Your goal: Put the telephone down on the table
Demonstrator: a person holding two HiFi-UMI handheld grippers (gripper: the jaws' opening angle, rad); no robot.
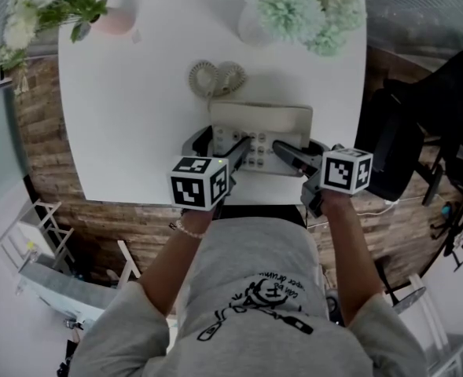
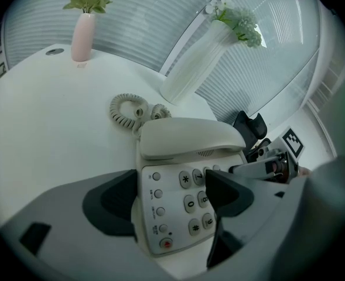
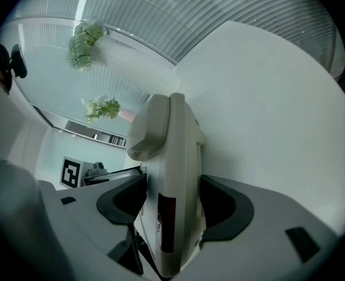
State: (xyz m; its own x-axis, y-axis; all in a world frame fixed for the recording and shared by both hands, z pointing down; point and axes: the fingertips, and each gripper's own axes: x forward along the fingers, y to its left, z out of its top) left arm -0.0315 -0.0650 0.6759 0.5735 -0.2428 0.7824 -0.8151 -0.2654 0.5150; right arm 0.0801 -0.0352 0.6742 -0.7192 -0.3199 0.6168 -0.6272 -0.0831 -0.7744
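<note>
The right gripper (image 3: 173, 202) clamps the cream telephone (image 3: 175, 151) edge-on, handset on its cradle, white tabletop (image 3: 266, 110) behind.

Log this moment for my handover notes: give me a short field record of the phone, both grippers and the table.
phone: cream, keypad up, near the front edge of the table
handset: on its cradle
cord: coiled on the table behind the phone
left gripper: jaws on the phone's left end, one over the keypad
right gripper: jaws clamp the phone's right end, top and underside
phone resting or lifted: cannot tell
also on table: pink vase and white vase, both with flowers
</note>
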